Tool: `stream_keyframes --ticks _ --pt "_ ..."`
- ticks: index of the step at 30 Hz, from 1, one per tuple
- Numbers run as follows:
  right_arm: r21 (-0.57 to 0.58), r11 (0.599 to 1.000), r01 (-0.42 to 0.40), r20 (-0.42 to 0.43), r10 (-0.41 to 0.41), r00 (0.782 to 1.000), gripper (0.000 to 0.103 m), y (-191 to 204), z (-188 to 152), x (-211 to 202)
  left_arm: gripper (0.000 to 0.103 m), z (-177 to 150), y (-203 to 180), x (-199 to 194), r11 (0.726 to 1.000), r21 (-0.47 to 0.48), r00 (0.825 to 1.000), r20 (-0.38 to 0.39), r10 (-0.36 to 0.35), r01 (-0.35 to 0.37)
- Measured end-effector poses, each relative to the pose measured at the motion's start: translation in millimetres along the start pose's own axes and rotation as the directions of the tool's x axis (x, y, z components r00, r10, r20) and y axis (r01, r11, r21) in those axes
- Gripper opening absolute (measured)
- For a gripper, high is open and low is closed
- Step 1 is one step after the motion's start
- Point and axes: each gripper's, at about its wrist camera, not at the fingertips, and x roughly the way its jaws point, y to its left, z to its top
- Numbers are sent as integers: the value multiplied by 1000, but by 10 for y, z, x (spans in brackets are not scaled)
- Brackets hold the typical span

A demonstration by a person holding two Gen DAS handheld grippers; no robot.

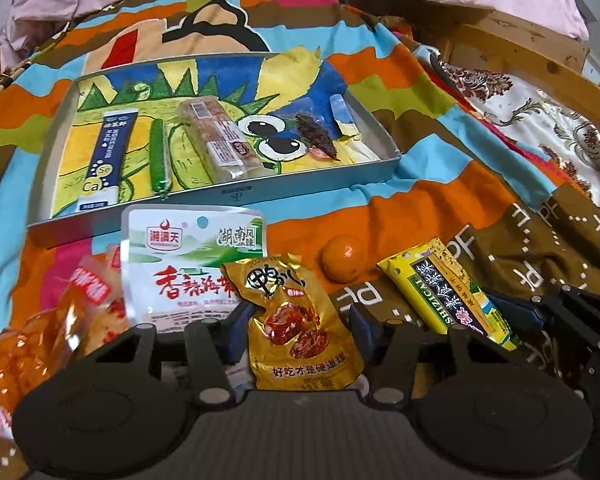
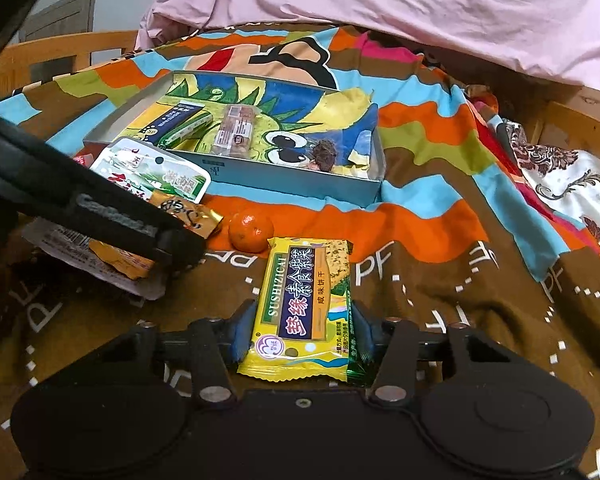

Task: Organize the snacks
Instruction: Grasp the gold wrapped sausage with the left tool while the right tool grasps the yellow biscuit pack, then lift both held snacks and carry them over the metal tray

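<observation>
Gold snack packet [image 1: 300, 320] sits between the left gripper [image 1: 296, 330] pads, which press its sides; it overlaps the white seaweed pouch [image 1: 188, 256]. Yellow cracker packet [image 2: 304, 308] is clamped between the right gripper [image 2: 300, 330] pads, flat on the patterned cloth [image 2: 440, 280]. Mandarin [image 2: 251, 229] lies just beyond it. Farther back, the shallow box [image 1: 320, 184] holds a blue stick sachet [image 1: 104, 160], green sausage [image 1: 158, 156], and wrapped cake bar [image 1: 220, 140].
</observation>
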Motion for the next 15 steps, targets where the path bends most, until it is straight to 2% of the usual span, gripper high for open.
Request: stream_keyframes --ticks 6,10,12,14,15 --pt "8 1000 -11 -7 11 1000 56 -19 -9 67 56 33 -23 77 1000 25 1000 -19 7 -6" --pt "-4 1000 -4 0 4 1000 52 3 -15 57 56 49 -86 157 997 70 999 -39 26 -24" --pt "-12 1000 3 10 -3 1000 51 17 -16 40 49 54 -104 145 996 75 998 -38 41 -38" --pt "-26 1000 12 19 -12 1000 51 39 -17 16 34 62 -89 96 997 61 998 -23 50 -49" --pt "-35 999 16 22 -15 1000 51 51 -16 9 34 66 -83 69 997 55 999 -21 50 -49"
